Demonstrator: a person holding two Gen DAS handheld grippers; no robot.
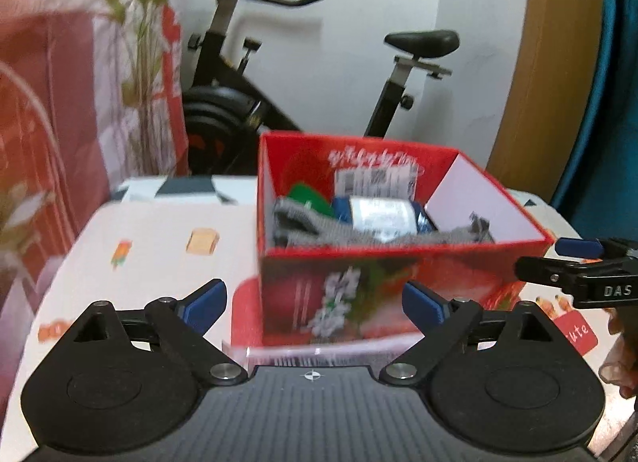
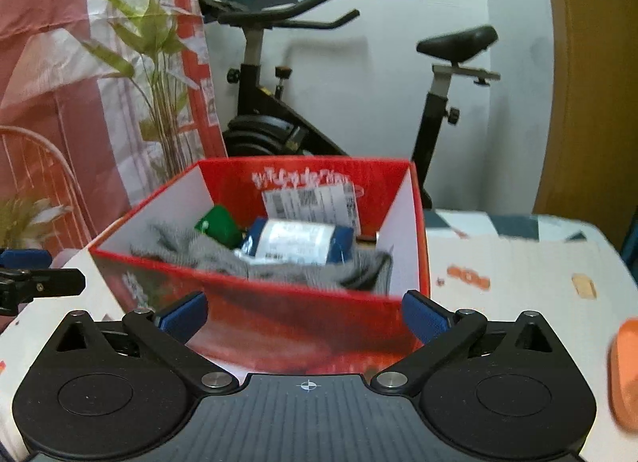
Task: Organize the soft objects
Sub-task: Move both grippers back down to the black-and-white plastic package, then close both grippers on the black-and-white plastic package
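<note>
A red cardboard box [image 1: 398, 282] [image 2: 255, 302] stands on the table in front of both grippers. Inside it lie a grey knitted cloth [image 1: 343, 229] [image 2: 279, 266], a blue-and-white soft pack [image 1: 382, 217] [image 2: 297, 240] and a green item [image 1: 311, 195] [image 2: 219, 223]. My left gripper [image 1: 315, 302] is open, its blue pads wide apart in front of the box's near wall, nothing between them. My right gripper [image 2: 305, 316] is open too, at the box's near wall and empty. The right gripper's blue fingertip [image 1: 578, 247] shows at the right edge of the left wrist view.
The table [image 1: 159, 231] wears a white cloth with small printed pictures. An exercise bike [image 2: 343, 103] stands behind it by a white wall. A leafy plant [image 2: 155, 47] and a red-and-white curtain are at the left. An orange object [image 2: 626, 366] lies at the right edge.
</note>
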